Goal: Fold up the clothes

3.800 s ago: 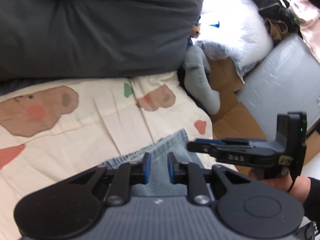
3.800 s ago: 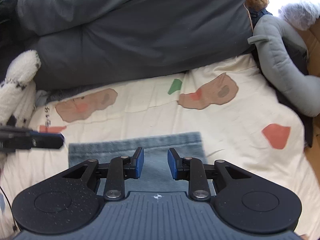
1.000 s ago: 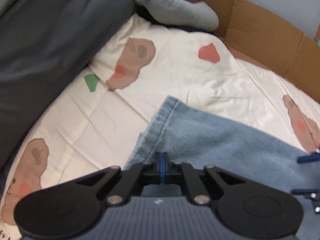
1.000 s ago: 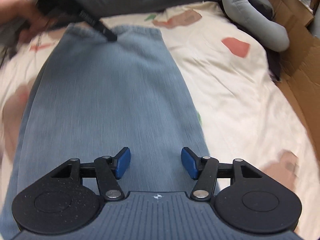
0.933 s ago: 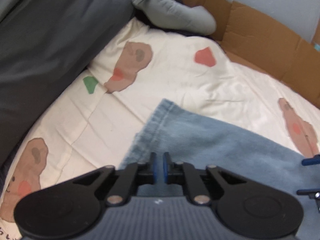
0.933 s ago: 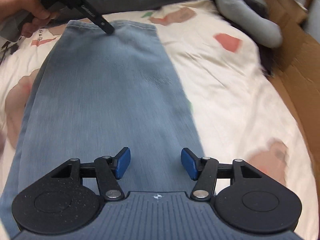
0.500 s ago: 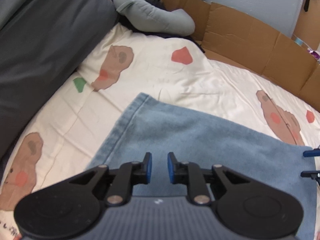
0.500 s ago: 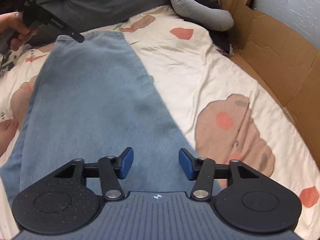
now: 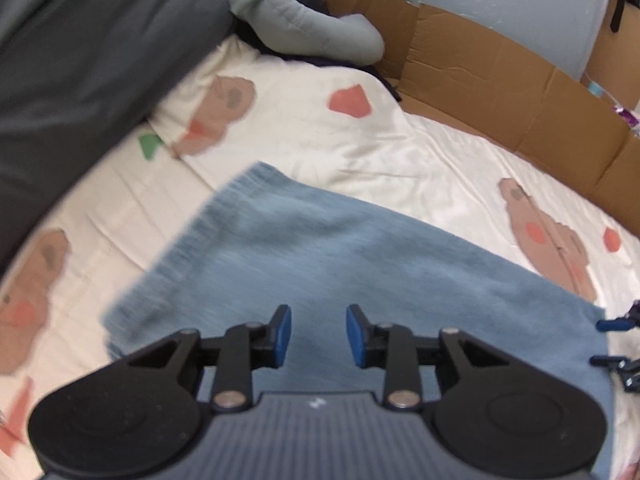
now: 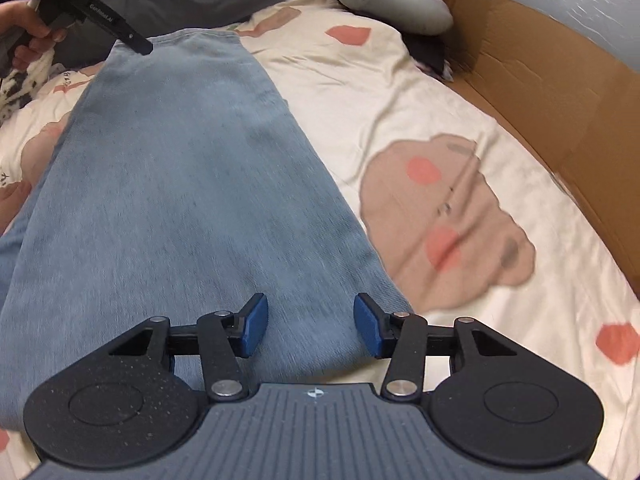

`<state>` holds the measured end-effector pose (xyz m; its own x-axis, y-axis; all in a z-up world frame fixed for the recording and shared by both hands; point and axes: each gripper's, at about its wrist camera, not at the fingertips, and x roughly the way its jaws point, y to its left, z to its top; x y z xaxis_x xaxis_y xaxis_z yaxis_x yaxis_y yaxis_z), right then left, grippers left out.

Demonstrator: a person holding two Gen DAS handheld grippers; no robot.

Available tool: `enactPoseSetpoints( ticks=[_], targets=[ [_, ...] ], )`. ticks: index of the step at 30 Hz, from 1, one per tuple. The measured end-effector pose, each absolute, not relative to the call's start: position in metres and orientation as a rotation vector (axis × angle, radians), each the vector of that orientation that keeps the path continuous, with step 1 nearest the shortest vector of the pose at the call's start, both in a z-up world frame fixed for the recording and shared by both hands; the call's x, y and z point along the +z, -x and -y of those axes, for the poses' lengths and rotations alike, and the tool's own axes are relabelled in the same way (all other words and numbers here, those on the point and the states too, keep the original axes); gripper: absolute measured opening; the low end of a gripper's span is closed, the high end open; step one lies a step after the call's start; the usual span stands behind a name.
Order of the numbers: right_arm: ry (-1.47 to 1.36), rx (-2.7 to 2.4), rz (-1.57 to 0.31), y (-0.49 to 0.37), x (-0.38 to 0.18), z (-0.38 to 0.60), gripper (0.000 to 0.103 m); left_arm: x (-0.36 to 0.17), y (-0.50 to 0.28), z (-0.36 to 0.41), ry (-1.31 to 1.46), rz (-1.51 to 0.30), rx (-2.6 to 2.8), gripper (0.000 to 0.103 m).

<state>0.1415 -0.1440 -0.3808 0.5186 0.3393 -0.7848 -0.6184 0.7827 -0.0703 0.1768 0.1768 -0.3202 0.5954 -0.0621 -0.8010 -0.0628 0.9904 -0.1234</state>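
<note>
Jeans (image 10: 180, 184) lie flat along the bed (image 10: 400, 92), a long blue strip running from the bottom of the right wrist frame to its upper left; in the left wrist view the same denim fills the lower centre, hem corner toward the upper middle.

Risks, as judged from this layout:
- Neither tool grips cloth. If a fold is started from one end only, the denim would likely drag and skew across the printed sheet.
- The sheet is wrinkled beside the jeans at centre right; a low pinch could catch bedding together with the denim.
- The left view is blurred, so the edge position there is uncertain.

Pose:
- Left hand-held gripper (image 9: 316, 334): jaws moderately parted, empty, hovering over the denim near its hem end. In the right view it enters from the upper left, held by the hand (image 10: 28, 20), tip at the hem.
- Right hand-held gripper (image 10: 310, 324): jaws wide, empty, above the near end of the jeans, close to the right-hand edge of the cloth.
</note>
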Motion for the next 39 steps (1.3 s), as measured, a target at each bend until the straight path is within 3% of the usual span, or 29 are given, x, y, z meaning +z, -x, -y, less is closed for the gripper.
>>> enactPoseSetpoints(
  ticks=[4, 11, 13, 25, 39],
  targets=[
    [0.342, 0.555, -0.864, -0.133, -0.381, 0.154, 0.053, -0.324, -0.174, -0.158, 0.15, -0.934, -0.046, 0.039],
    [0.289, 0.516, -0.832, -0.13, -0.362, 0.153, 0.048, -0.327, -0.172, -0.145, 0.146, -0.951, -0.086, 0.04],
    [0.283, 0.513, -0.813, -0.136, -0.36, 0.147, 0.031, -0.329, -0.172, -0.143, 0.14, -0.96, -0.09, 0.039],
    [0.291, 0.455, -0.845, -0.152, -0.382, 0.156, 0.01, -0.34, -0.167, -0.14, 0.112, -1.016, -0.087, 0.039],
    [0.235, 0.426, -0.81, -0.152, -0.372, 0.163, 0.009, -0.34, -0.162, -0.147, 0.109, -1.02, -0.07, 0.04]
  ],
)
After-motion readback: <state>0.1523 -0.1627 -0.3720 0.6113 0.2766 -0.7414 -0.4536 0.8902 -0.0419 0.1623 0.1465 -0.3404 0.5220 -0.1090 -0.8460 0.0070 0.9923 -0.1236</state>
